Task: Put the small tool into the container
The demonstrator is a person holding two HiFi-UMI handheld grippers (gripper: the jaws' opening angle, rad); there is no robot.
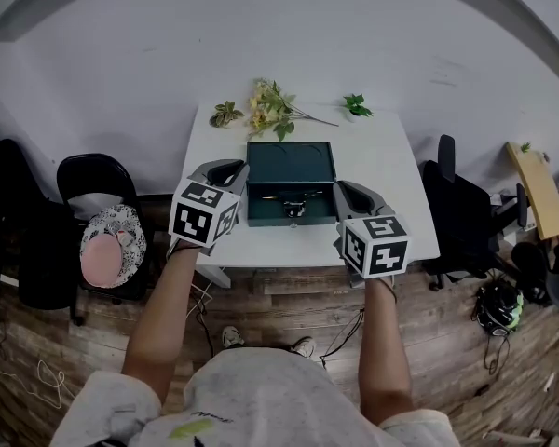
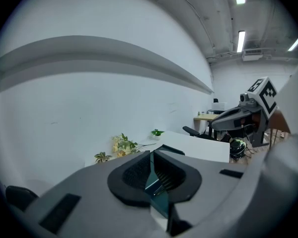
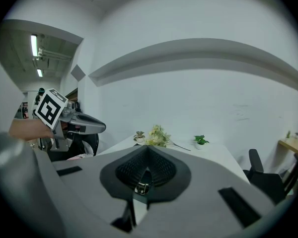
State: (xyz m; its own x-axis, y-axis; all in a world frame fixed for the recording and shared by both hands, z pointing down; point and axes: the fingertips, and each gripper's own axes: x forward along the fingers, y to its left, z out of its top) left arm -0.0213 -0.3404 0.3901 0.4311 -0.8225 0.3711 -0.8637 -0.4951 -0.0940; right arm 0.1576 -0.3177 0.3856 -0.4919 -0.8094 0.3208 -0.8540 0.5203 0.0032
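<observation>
I'm looking down on a white table (image 1: 391,184) standing against a pale wall (image 1: 279,35), with wooden floor (image 1: 74,343) filling the lower frame. The teal container (image 1: 291,166) is sitting at the table's centre, its latch (image 1: 294,210) facing me. I can't make out the small tool in any view.

The left gripper (image 1: 227,169) is hovering just left of the container and the right gripper (image 1: 350,192) just right of it. Each has its jaws pressed together, gripping nothing.

Flowers (image 1: 270,105) and a small plant (image 1: 356,106) are lying along the table's upper edge. Black chairs (image 1: 93,180) are flanking the table, and a pink patterned round item (image 1: 114,245) is resting at middle left.
</observation>
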